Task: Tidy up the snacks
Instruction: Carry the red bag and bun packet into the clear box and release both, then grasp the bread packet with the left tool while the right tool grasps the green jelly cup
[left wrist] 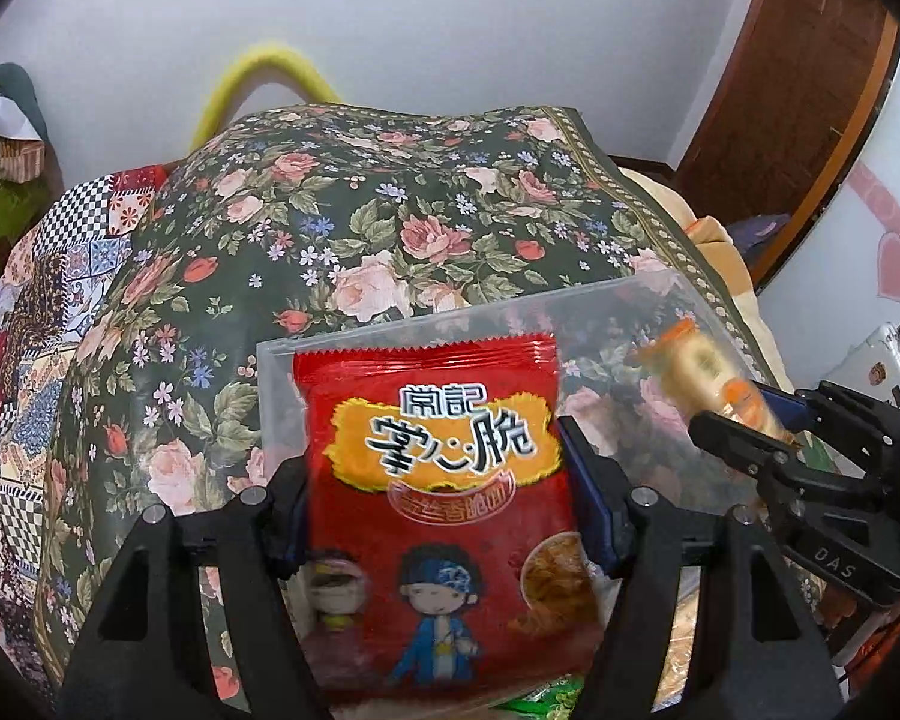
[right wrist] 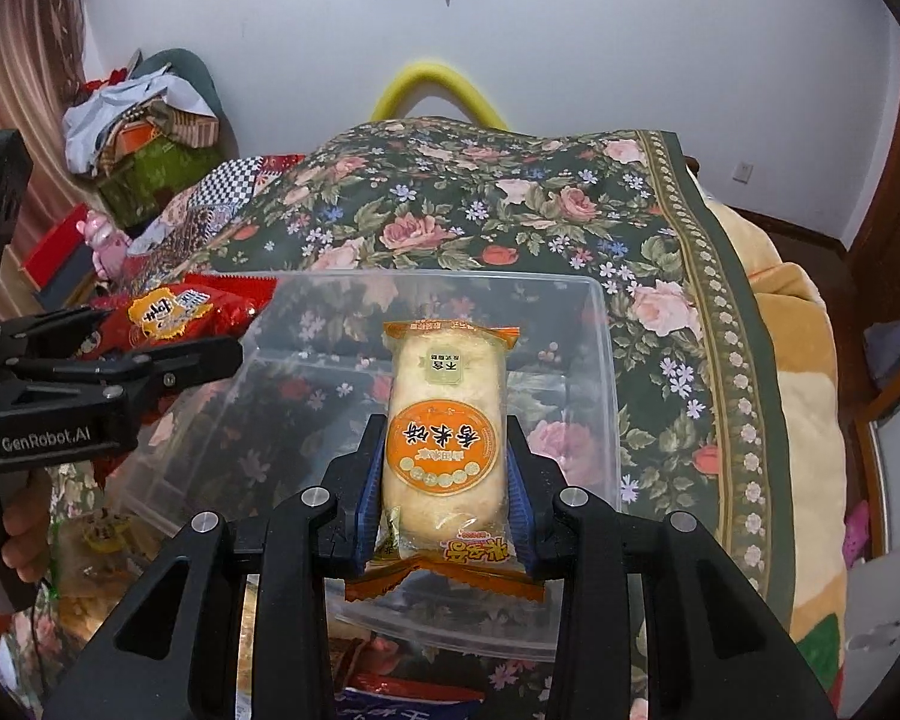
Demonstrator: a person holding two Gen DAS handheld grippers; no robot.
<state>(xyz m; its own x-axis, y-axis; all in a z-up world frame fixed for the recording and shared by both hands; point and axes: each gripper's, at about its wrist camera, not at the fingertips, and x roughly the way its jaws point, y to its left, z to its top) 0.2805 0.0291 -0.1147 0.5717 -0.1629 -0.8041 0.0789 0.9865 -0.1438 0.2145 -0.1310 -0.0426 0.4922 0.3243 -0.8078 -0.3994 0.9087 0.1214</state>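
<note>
My left gripper [left wrist: 435, 492] is shut on a red noodle-snack packet [left wrist: 438, 468], held upright over the near left part of a clear plastic bin [left wrist: 600, 300]. My right gripper [right wrist: 447, 480] is shut on an orange-and-cream rice cracker packet [right wrist: 444, 420], held above the same clear bin [right wrist: 594, 324]. The right gripper and its cracker packet [left wrist: 714, 378] show at the right of the left wrist view. The left gripper [right wrist: 168, 372] with the red packet [right wrist: 174, 312] shows at the left of the right wrist view. The bin sits on a floral cloth.
A dark floral cloth [right wrist: 510, 210] covers the surface under the bin. More snack packets [right wrist: 390, 702] lie in front of the bin near me. Piled clutter [right wrist: 144, 126] is at the far left, a yellow foam arch [right wrist: 438, 84] behind, and a wooden door [left wrist: 798, 90] right.
</note>
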